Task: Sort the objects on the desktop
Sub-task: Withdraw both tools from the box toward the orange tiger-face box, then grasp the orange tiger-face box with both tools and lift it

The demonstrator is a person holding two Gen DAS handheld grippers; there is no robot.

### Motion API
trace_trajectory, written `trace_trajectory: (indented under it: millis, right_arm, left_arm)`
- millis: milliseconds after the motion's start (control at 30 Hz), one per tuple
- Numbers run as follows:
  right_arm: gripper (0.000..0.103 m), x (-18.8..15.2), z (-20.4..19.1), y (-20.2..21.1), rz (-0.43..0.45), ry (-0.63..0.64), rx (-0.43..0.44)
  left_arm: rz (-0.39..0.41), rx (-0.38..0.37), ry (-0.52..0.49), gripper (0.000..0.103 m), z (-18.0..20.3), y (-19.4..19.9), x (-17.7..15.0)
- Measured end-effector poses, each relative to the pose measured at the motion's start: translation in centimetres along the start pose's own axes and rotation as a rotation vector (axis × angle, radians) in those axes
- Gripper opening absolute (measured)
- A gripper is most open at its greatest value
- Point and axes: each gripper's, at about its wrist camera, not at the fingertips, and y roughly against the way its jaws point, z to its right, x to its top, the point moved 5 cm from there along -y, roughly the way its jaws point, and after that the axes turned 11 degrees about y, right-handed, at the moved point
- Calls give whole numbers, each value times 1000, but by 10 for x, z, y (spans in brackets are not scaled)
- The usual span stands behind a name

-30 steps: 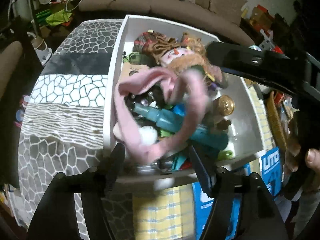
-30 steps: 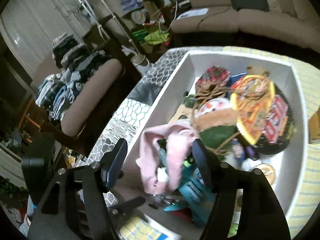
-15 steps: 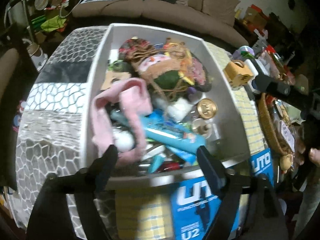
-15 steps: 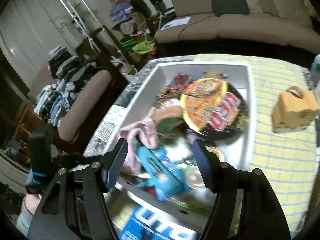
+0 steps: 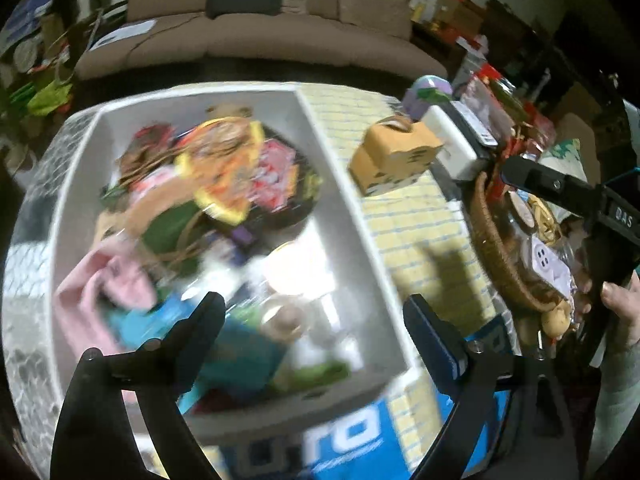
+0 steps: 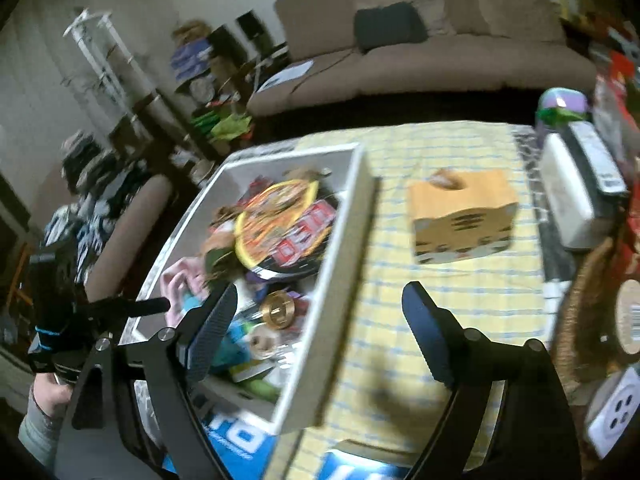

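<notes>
A white box [image 5: 344, 208] [image 6: 344, 240] on the table holds several things: a pink cloth [image 5: 104, 284] [image 6: 180, 276], a round noodle bowl with a yellow and red lid [image 5: 240, 168] [image 6: 284, 228], a teal pack [image 5: 240, 348] and a gold round tin [image 6: 278, 312]. My left gripper [image 5: 312, 316] is open and empty above the box's near end. My right gripper [image 6: 320, 312] is open and empty over the box's right wall. An orange cat-striped box [image 5: 394, 158] [image 6: 464, 212] stands on the yellow checked cloth [image 6: 440, 300] right of the white box.
A wicker basket [image 5: 496, 240] [image 6: 584, 300] of small items sits at the right. A white box with a remote [image 6: 580, 184] on top and a purple-lidded cup [image 6: 562, 104] stand behind it. A blue carton [image 5: 320, 436] lies under the box's near edge. A sofa [image 6: 420, 48] is beyond.
Both grippers have swung right and pulled back from the box. The pink cloth, which hung by the left gripper a second ago, now lies in the box.
</notes>
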Motion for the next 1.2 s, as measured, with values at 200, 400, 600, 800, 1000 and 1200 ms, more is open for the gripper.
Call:
trace_trajectory:
  millis: [200,400,600,800,1000,1200]
  right_arm:
    - [73,11,73,14,53,-74,-65]
    - [56,26,119,3,71,-119,-53]
    - [54,42,136,-23,51,-53,-64]
    - [51,70,117,-80,-3,113,-86]
    - [39,75,98,-132,-80,250,-179]
    - [3,65,92,-157,-142,348,-260]
  left_arm:
    - [20,-26,-93,93,63,-37,34]
    - [15,-13,-139,93,103,-79,73]
    - [0,-124,76,93,86,-102,116]
    - [1,-169,152,93,65,-110,124]
    - [-33,-175,110,93,60,-117,112]
    - [-44,-172,70,93,60,-123,103]
